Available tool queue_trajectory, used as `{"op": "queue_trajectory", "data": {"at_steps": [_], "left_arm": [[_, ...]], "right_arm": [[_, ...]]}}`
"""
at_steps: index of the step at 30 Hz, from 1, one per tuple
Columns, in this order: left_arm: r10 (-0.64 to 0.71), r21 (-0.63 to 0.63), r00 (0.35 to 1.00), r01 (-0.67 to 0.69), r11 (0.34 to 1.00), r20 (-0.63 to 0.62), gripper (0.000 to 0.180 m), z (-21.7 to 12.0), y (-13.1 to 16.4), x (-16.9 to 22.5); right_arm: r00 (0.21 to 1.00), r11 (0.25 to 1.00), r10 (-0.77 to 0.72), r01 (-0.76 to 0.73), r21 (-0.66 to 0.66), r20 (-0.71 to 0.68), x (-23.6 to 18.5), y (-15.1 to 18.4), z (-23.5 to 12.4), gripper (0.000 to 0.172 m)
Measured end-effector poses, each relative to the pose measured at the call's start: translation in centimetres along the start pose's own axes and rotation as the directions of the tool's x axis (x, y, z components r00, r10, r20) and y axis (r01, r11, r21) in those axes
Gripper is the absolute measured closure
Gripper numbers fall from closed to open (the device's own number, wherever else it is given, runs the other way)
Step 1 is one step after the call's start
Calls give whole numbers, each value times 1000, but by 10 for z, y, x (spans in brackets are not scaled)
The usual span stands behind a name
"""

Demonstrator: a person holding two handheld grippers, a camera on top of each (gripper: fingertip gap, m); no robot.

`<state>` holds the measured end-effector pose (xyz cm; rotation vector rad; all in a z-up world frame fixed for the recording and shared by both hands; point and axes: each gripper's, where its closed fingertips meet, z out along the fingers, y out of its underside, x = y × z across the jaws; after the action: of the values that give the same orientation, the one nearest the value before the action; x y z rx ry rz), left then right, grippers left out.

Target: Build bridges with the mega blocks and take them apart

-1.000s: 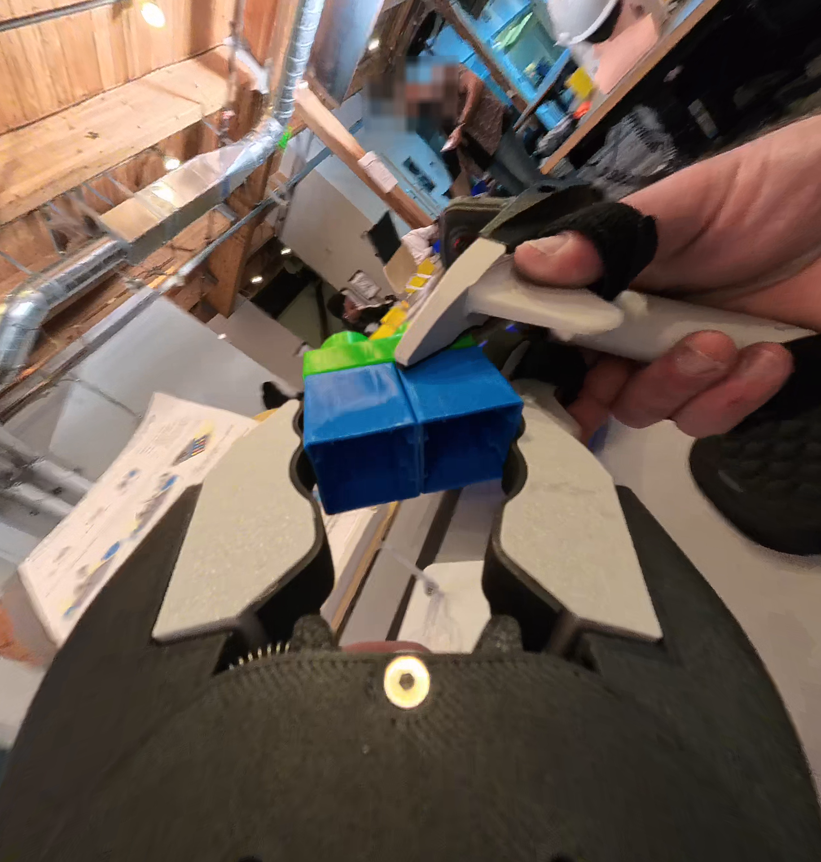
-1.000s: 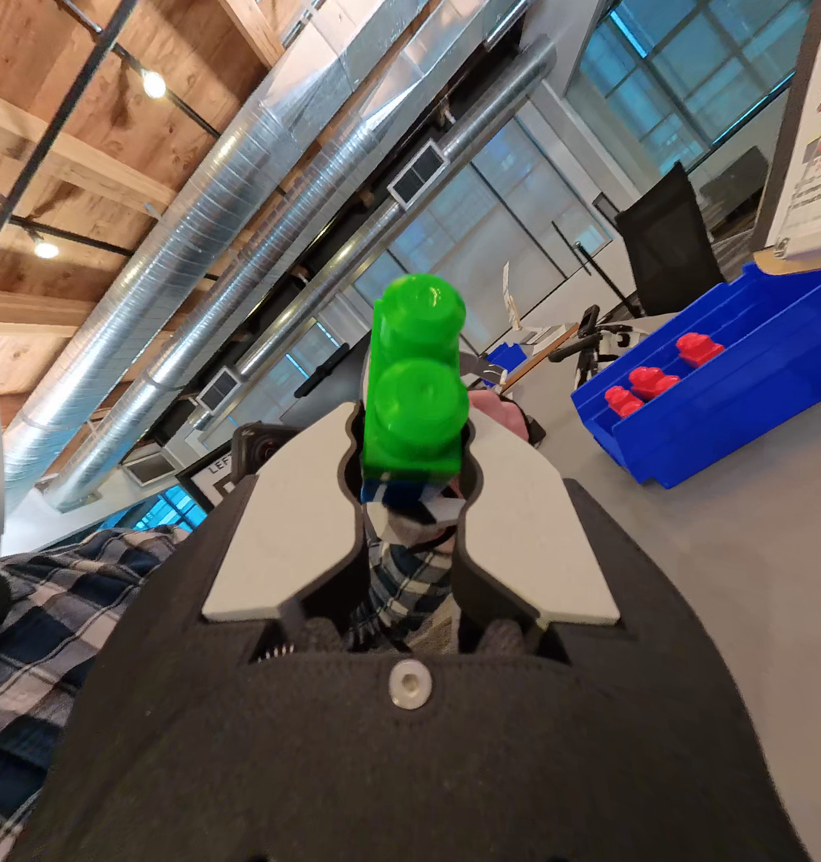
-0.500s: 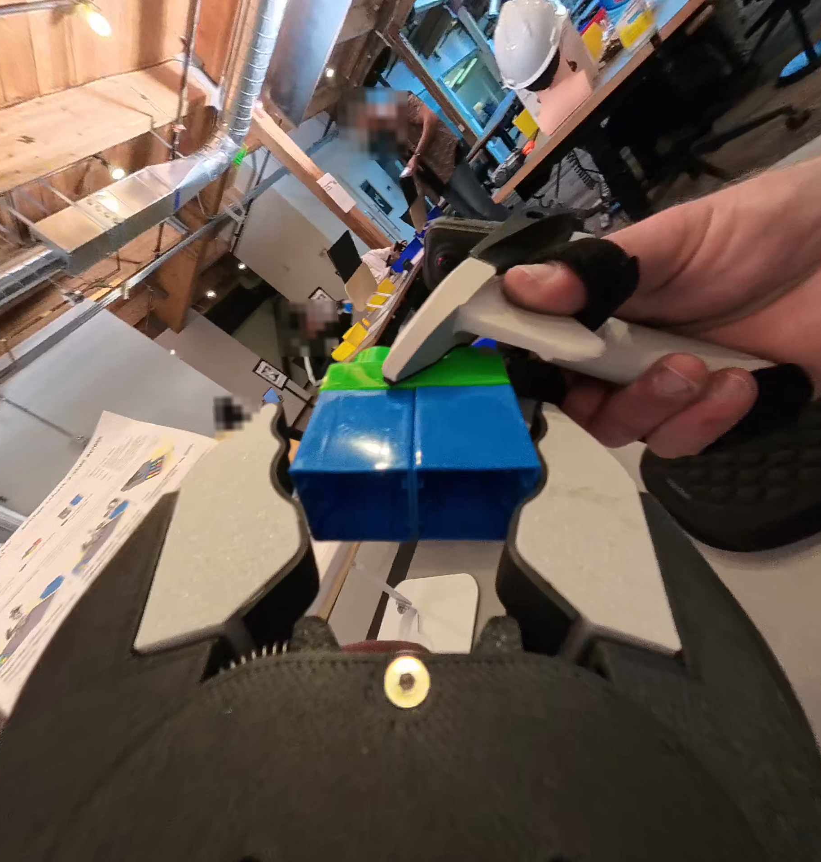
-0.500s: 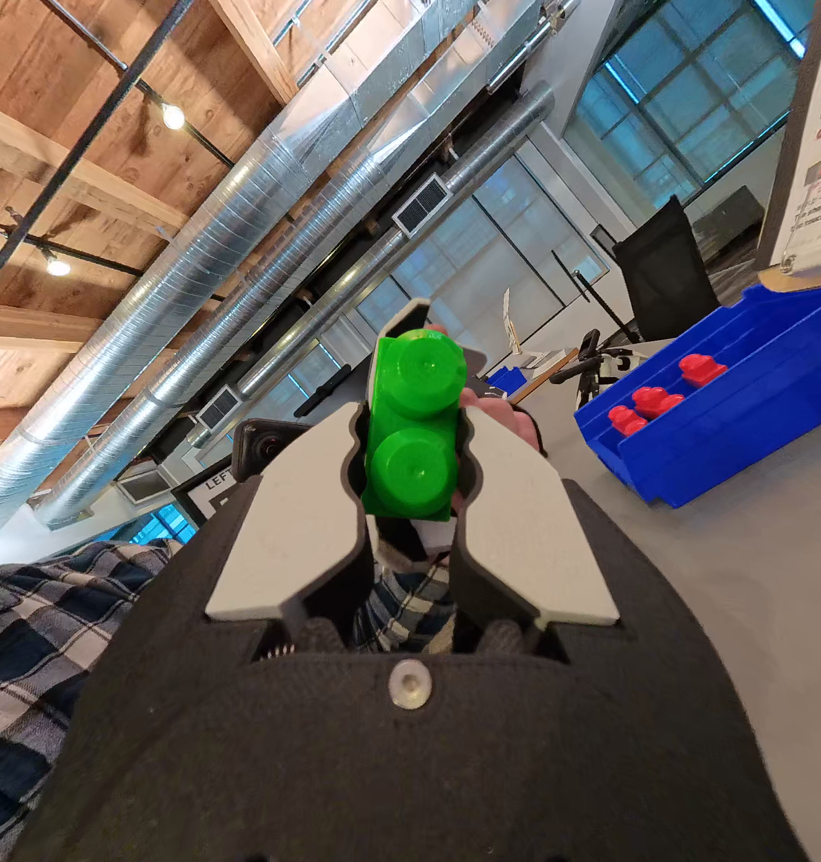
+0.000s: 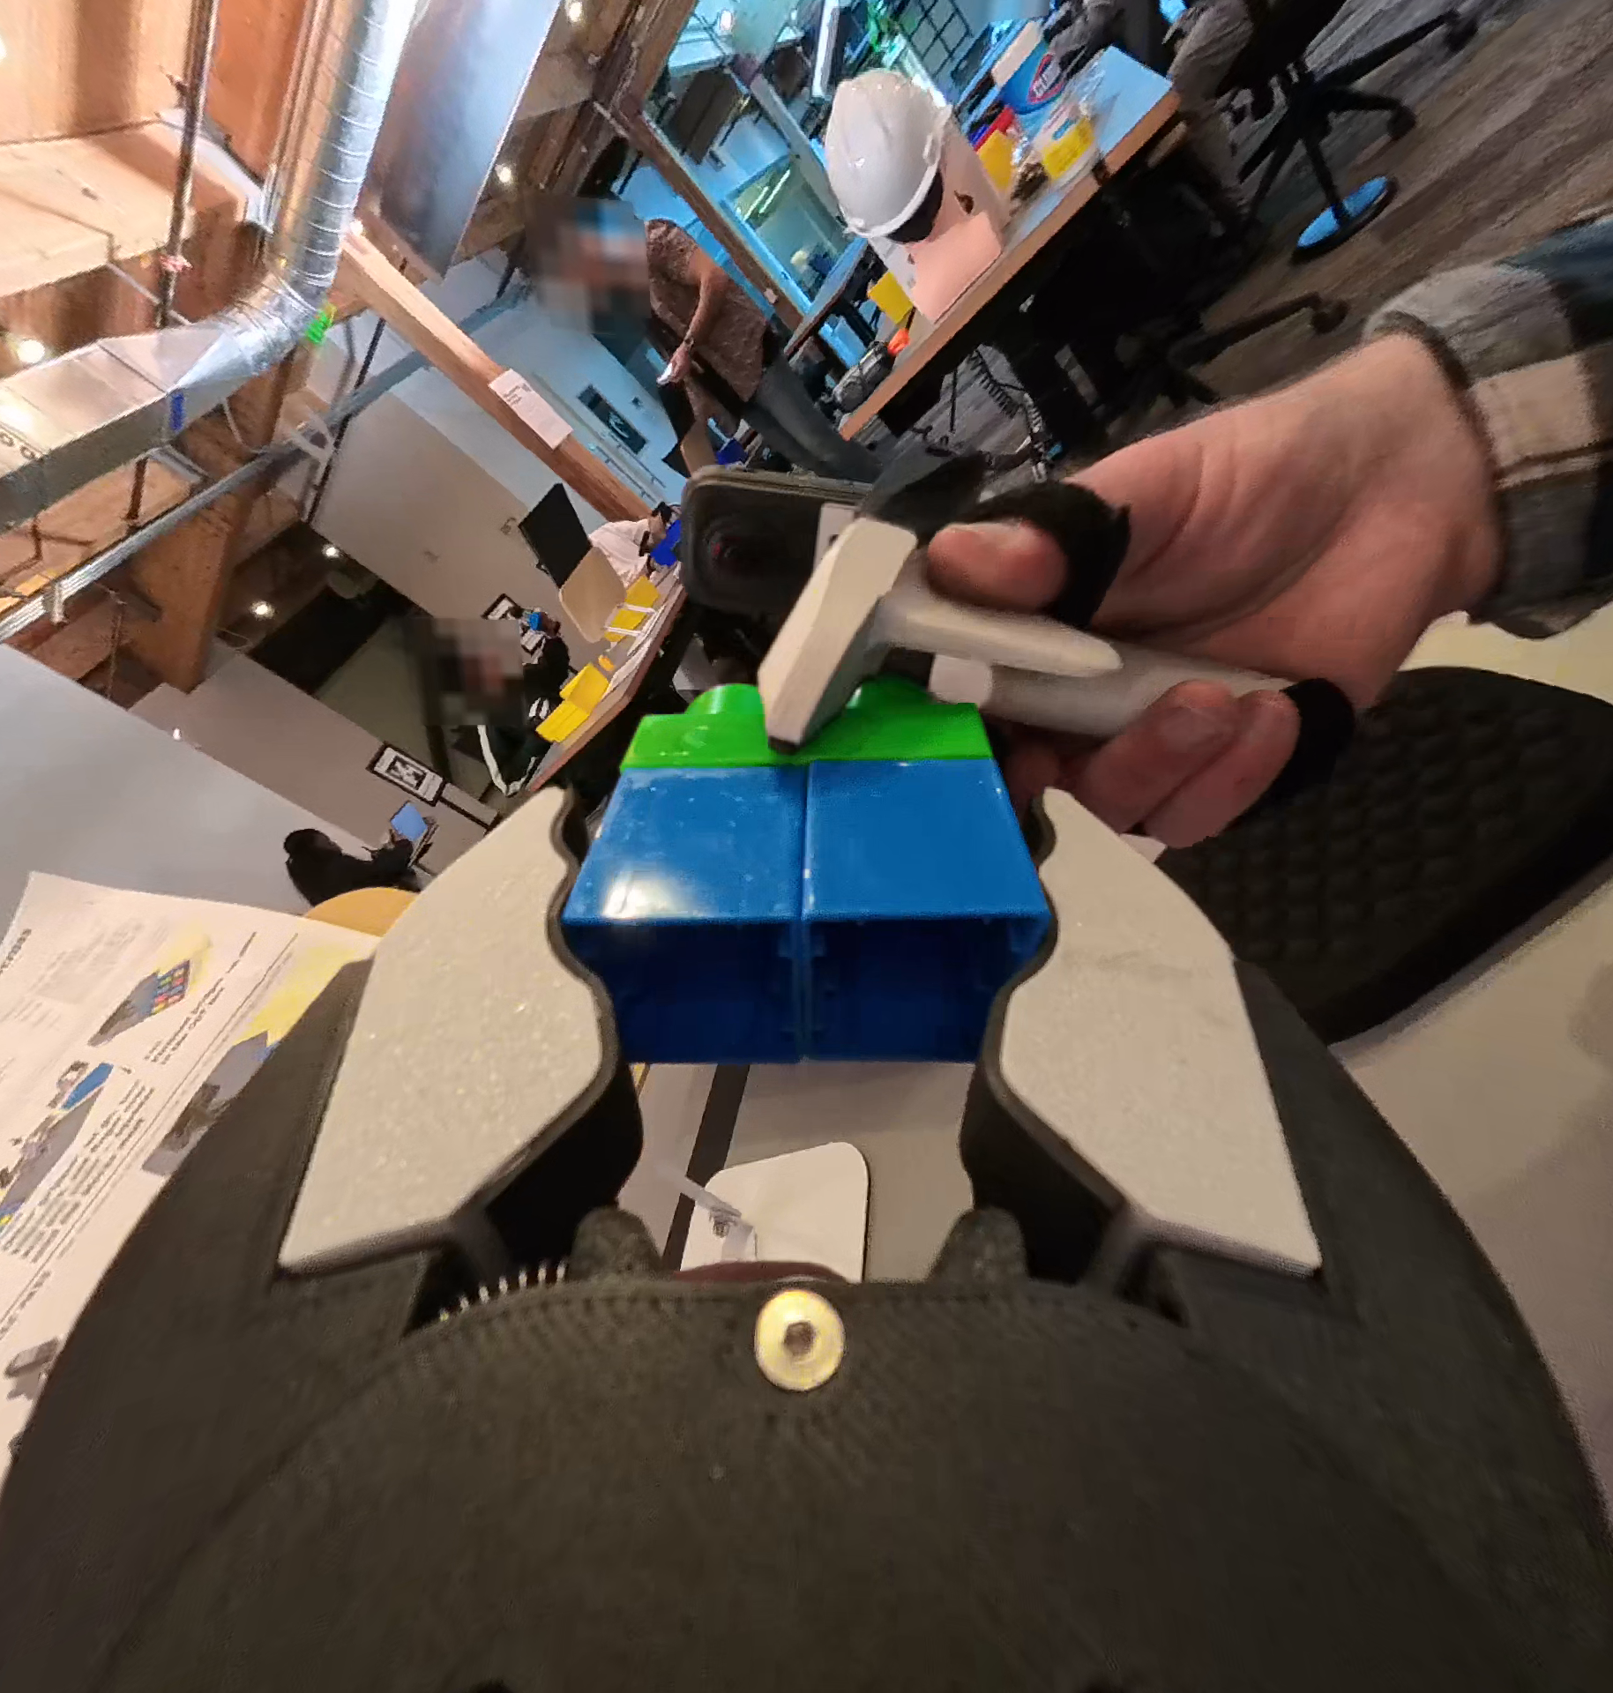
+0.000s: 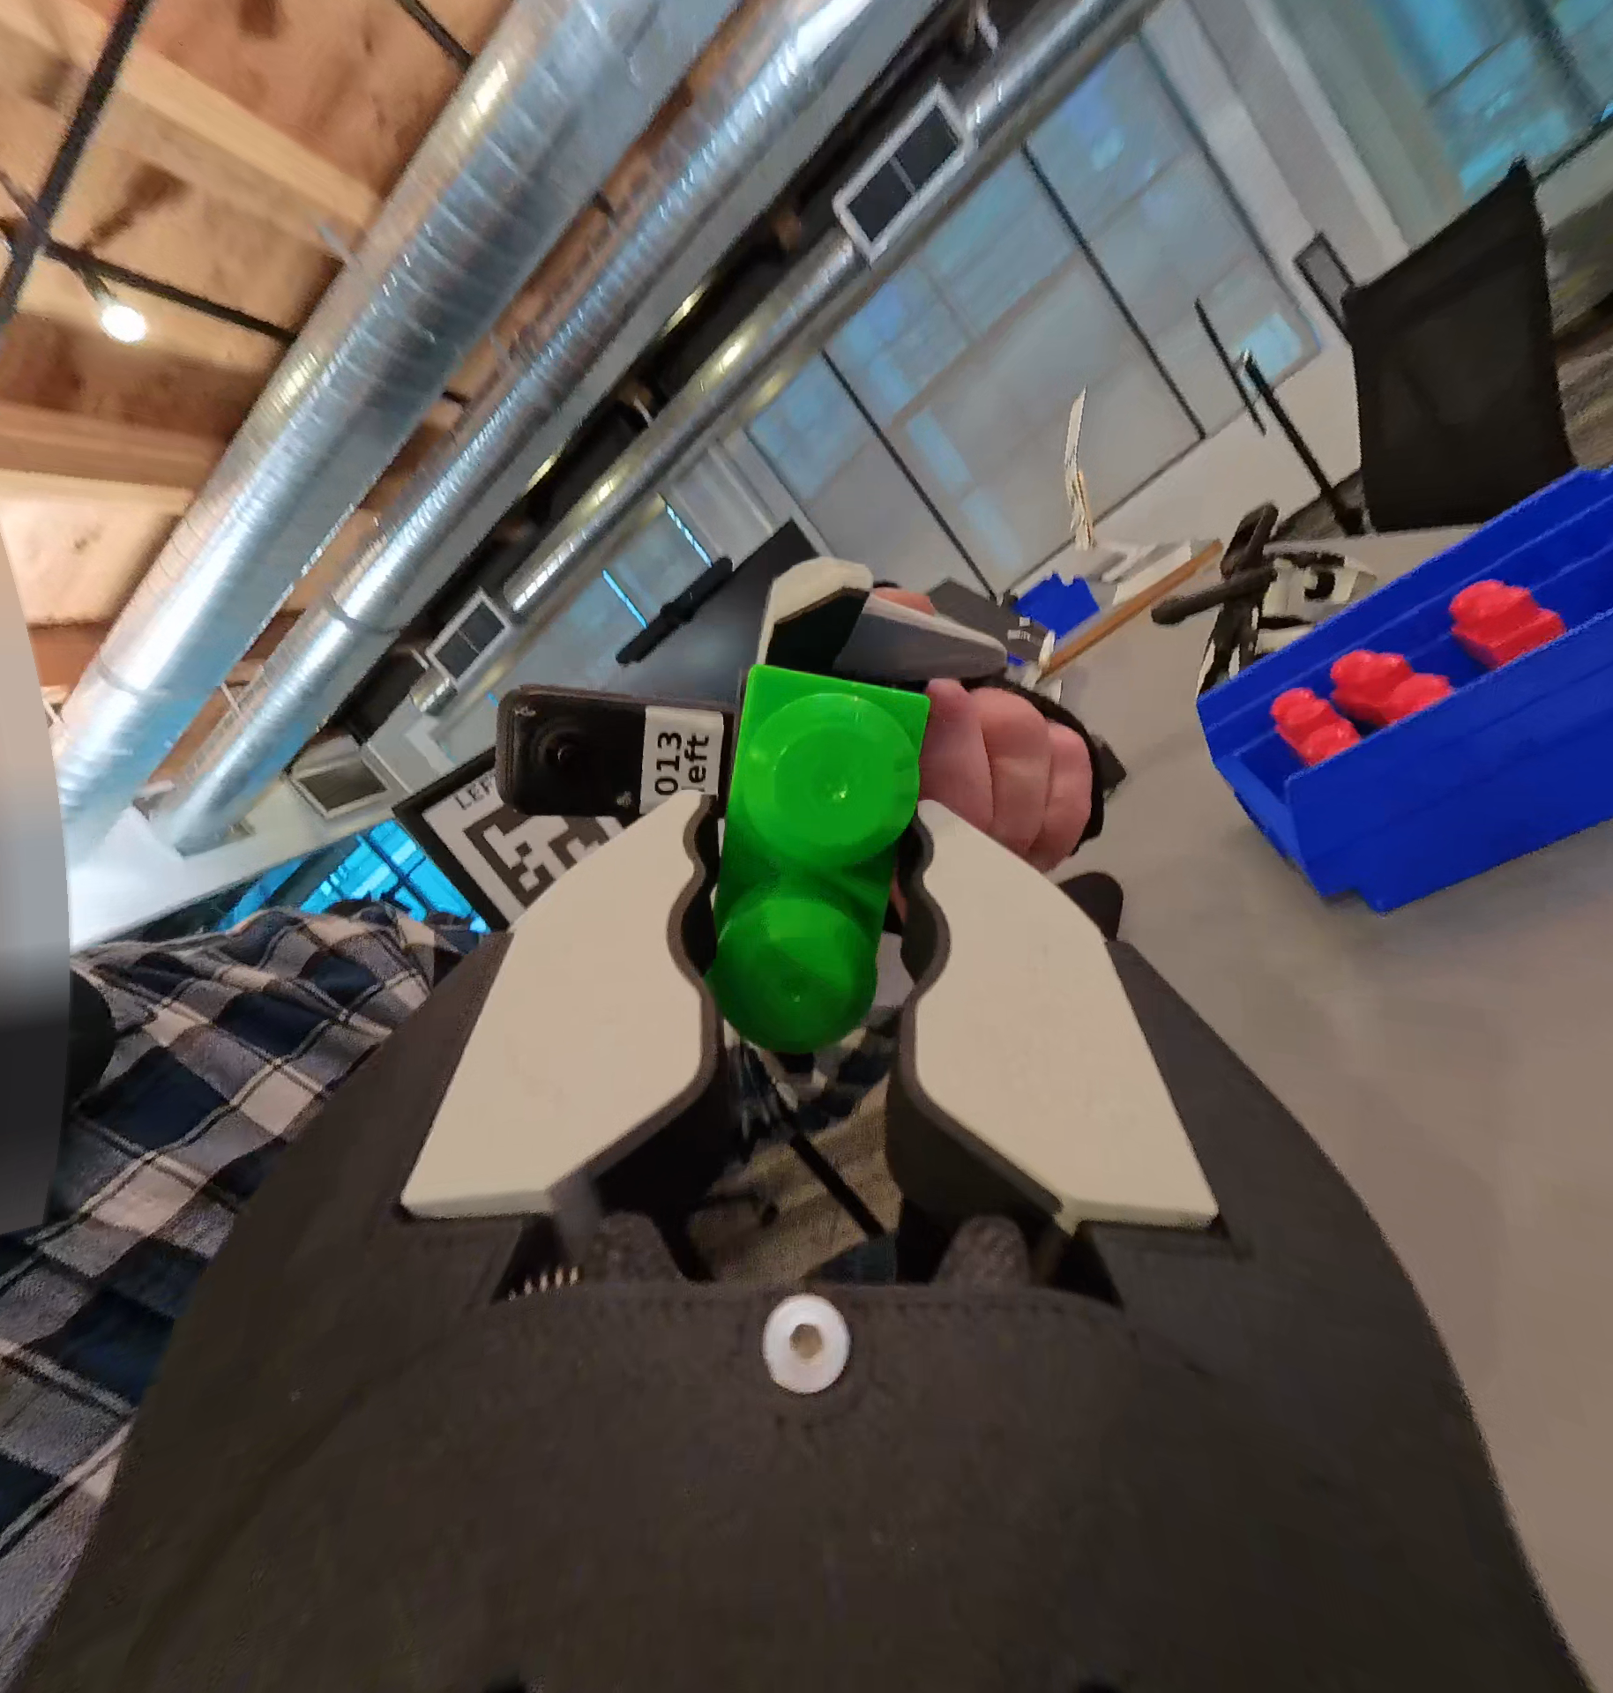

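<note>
Since a second ago both claws have swung: the blue pair now sits squarer and nearer in the left view, and the green block has tilted and dropped lower between the right fingers, with the left rig's camera now showing beside it.

Left claw [image 5: 807, 916] is wide, closed on the two blue blocks [image 5: 807, 907] side by side; both pads touch the outer walls, hollow undersides facing the camera. Green block [image 5: 812, 733] sits on the far end of the blue pair, spanning the seam. One right-claw finger [image 5: 830, 632] lies across the green block's near face; the other is hidden behind it. A hand [image 5: 1242, 605] with black straps holds that rig, plaid sleeve [image 5: 1563, 412] behind. Paper sheet [image 5: 97, 1054] lies left on the grey worktop [image 5: 1517, 1054]; black mat [image 5: 1425, 843] right. Far back: white helmet [image 5: 885, 156], benches, blurred people.

Right claw [image 6: 807, 861] is narrow, clamped on the green block [image 6: 816, 843], studs facing the camera, both pads on its side walls. Just behind it: the left rig's camera [image 6: 582, 751], a knuckled hand [image 6: 1004, 779], one left-claw finger [image 6: 821, 614] above. Plaid sleeve [image 6: 188, 1054] lower left. Right, on the worktop [image 6: 1334, 1099], a blue bin [image 6: 1471, 779] holds red blocks [image 6: 1389, 687]. Beyond: black chair [image 6: 1453, 385], windows, silver ducts [image 6: 372, 321] under wood ceiling.
</note>
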<state>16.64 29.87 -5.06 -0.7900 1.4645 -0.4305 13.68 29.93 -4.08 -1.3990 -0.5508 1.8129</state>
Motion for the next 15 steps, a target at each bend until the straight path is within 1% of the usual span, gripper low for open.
{"op": "queue_trajectory", "data": {"at_steps": [8, 13, 15], "left_arm": [[50, -46, 999, -51, 998, -21, 93, -5, -7, 10], [70, -54, 997, -71, 996, -26, 93, -8, -12, 12], [73, -51, 997, -74, 996, -21, 93, -9, -14, 11]], "right_arm": [[1000, 981, -12, 12, -196, 2, -11, 14, -2, 135], [999, 967, -35, 35, -251, 5, -18, 16, -1, 135], [999, 968, -39, 39, -248, 3, -19, 13, -4, 135]]}}
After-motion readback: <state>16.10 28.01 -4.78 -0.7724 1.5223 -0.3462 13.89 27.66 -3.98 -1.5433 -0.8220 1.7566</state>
